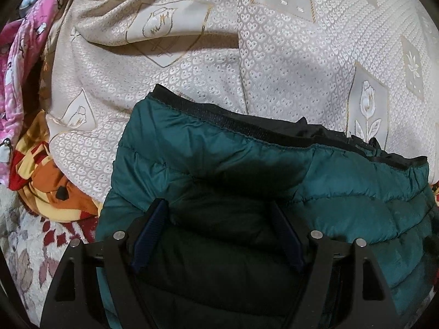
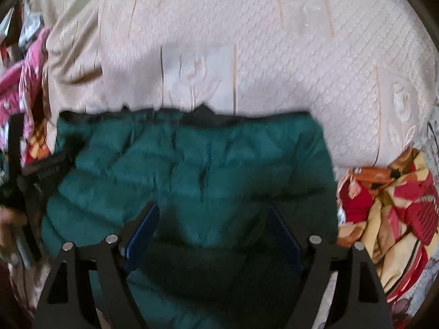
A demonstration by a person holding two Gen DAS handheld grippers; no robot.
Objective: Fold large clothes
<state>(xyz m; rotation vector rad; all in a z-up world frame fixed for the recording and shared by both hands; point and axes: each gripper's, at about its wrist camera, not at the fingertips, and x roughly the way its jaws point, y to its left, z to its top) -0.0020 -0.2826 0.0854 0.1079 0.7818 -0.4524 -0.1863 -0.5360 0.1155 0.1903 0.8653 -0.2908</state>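
Left gripper (image 1: pixel 219 213): I see both blue pads spread wide over the green puffer jacket (image 1: pixel 247 170), with quilted fabric lying between them; the pads do not press on it, so I record the jaws as open. Right gripper (image 2: pixel 214 219): its blue pads also stand wide apart above the same jacket (image 2: pixel 192 159), holding nothing, though this view is blurred. I note the jacket lies spread on a cream bedspread (image 1: pixel 301 41) woven with small hearts and flower panels, its black-lined edge (image 1: pixel 247 126) turned toward the far side. In the right wrist view the left gripper (image 2: pixel 44 170) appears at the jacket's left border as a dark shape, with part of a hand (image 2: pixel 8 224) below it; I cannot tell the jaw state from there. Beside the bedspread I observe a pink printed cloth (image 1: pixel 16 63) and a red, orange and yellow patterned cloth (image 2: pixel 397 213), both clear of the jacket's upper face.
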